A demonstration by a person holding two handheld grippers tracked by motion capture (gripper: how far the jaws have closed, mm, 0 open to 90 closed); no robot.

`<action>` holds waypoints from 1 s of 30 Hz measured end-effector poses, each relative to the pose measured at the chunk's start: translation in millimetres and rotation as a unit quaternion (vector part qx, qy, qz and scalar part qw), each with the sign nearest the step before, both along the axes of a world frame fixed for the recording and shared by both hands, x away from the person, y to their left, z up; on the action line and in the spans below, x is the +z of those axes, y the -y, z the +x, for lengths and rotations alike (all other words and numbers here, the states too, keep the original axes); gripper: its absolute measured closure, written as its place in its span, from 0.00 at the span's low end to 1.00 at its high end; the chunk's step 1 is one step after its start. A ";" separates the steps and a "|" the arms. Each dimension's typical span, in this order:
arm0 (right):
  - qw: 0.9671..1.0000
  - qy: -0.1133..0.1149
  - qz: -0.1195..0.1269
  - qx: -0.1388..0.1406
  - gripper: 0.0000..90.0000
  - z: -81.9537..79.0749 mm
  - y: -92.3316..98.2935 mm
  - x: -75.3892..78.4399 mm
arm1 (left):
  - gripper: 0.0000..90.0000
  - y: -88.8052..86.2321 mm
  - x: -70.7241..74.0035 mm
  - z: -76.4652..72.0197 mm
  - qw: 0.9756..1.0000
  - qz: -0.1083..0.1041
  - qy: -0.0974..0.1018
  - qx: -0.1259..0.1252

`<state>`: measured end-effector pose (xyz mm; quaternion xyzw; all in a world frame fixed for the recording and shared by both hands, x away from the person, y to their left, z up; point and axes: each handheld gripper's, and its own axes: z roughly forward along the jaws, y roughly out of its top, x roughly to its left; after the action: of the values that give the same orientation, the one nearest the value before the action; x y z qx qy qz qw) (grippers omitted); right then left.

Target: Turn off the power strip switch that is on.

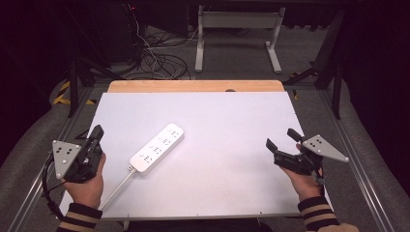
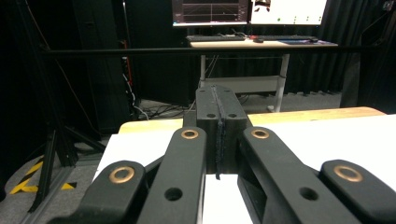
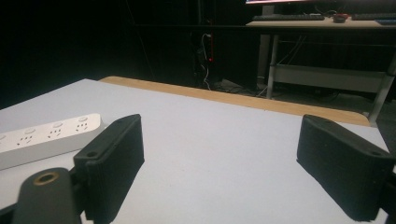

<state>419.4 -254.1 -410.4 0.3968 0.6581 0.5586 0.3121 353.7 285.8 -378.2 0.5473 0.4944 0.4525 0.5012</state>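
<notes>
Left gripper [image 1: 95,134]: near left edge of white table [image 1: 232,183], held in a hand [image 1: 87,186] with striped sleeve, jaws pressed flat together, clenched on nothing; grey 3-cornered plate [image 1: 64,153] on its outer side. In left gripper view, same gripper [image 2: 219,109] seen with pads meeting in 1 seam, tips over the table's left part, wooden strip [image 2: 149,125] along far edge beyond.

Power strip [image 1: 157,148]: white, lying flat on table left of centre, set diagonally, far end toward upper right, near end toward lower left. White cable [image 1: 117,186] running from near end toward front edge. Just right of left gripper, apart from it, untouched. In right gripper view, power strip [image 3: 44,137] at left, sockets up, beside the left jaw, not between the jaws.

Right gripper [image 1: 279,139]: near right edge of table, well apart from strip, held in other hand [image 1: 305,183], jaws spread wide, released, nothing between. In right gripper view [image 3: 219,158], bare table surface between the 2 pads.

Beyond table: grey floor, cables [image 1: 154,60], white desk frame [image 1: 237,29].
</notes>
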 end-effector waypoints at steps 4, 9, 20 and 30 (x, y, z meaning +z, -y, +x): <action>1.000 0.000 0.000 0.000 0.17 0.2 -0.3 -0.2 | 0.39 2.8 -6.1 5.8 1.000 0.009 0.024 0.008; 1.000 0.001 0.000 0.000 0.17 0.3 -0.3 -0.2 | 0.03 3.3 -8.3 11.9 1.000 -0.003 0.014 0.017; 1.000 0.001 0.001 -0.001 0.17 0.3 -0.2 -0.1 | 0.02 2.9 -9.7 13.0 1.000 -0.007 0.012 0.013; 1.000 0.002 0.001 -0.001 0.17 -0.2 -0.2 0.1 | 0.02 2.5 -10.6 14.1 1.000 -0.004 0.007 0.009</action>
<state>419.2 -253.9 -410.3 0.3964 0.6570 0.5595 0.3135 367.8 283.3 -388.8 0.5371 0.4977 0.4592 0.5029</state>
